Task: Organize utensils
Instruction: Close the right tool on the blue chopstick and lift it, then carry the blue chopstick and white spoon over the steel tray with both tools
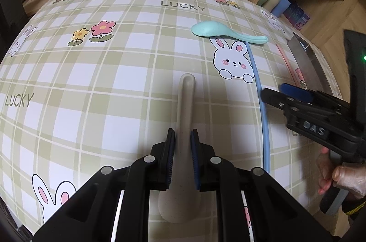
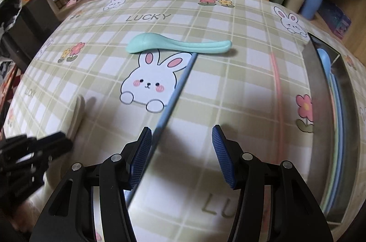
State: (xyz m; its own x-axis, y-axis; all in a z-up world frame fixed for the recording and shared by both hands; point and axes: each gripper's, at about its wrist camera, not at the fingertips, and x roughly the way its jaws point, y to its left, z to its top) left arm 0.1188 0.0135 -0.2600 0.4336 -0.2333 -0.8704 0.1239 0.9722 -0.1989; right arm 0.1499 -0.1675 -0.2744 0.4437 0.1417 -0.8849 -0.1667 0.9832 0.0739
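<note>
Between left gripper (image 1: 183, 134) pads: beige spoon (image 1: 186, 104), clamped by handle. Right gripper (image 2: 181, 132) half open, empty, blue chopstick (image 2: 173, 95) beside its left pad.

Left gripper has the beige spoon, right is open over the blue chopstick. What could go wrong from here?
The right gripper is open with the blue chopstick beside one pad, off-centre, so closing may nudge or roll it. The left gripper holds the beige spoon close by; the two could collide.

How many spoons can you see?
3, maybe more hidden: a beige spoon clamped in the left gripper, a mint spoon lying on the tablecloth, and a blue spoon in the metal tray.
</note>
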